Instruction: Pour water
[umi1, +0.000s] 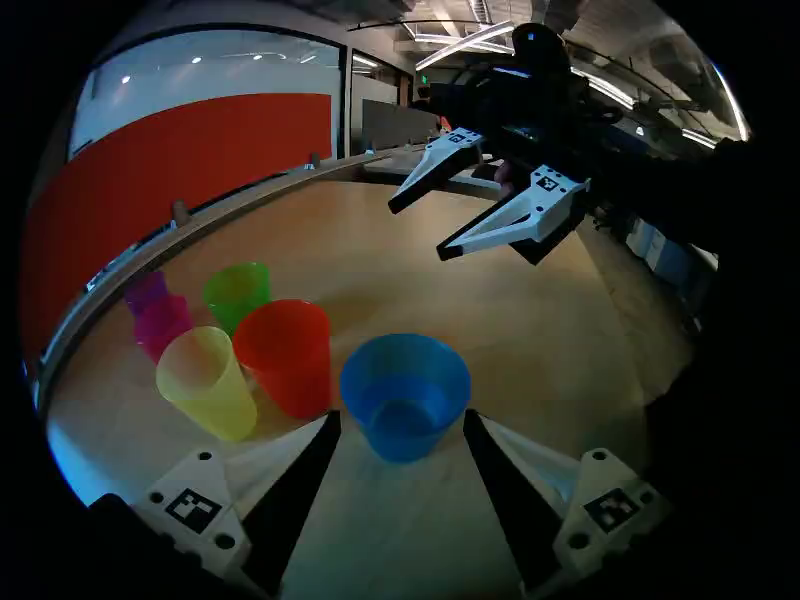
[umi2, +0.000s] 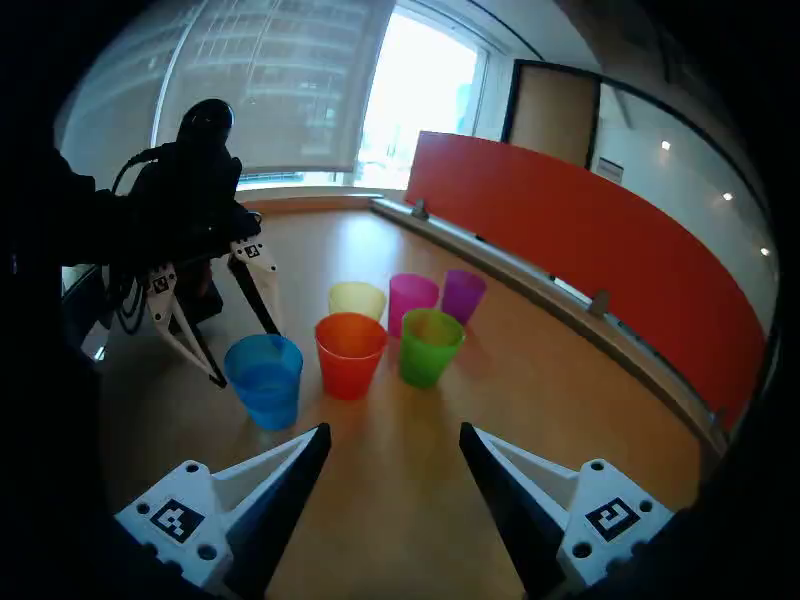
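A blue cup (umi1: 405, 392) with water in it stands on the wooden table (umi1: 520, 330), right in front of my open left gripper (umi1: 402, 432) and between its fingertips' line. In the right gripper view the same blue cup (umi2: 265, 378) stands with the left gripper (umi2: 246, 352) open around its far side. My right gripper (umi2: 394, 445) is open and empty, a short way before the orange cup (umi2: 351, 353). From the left gripper view, the right gripper (umi1: 420, 228) hangs open above the far table.
Next to the blue cup stand an orange cup (umi1: 287, 353), a yellow cup (umi1: 207, 381), a green cup (umi1: 238, 292), a pink cup (umi1: 162, 324) and a purple cup (umi1: 146, 290). A red wall panel (umi2: 600, 250) runs along the table's raised edge.
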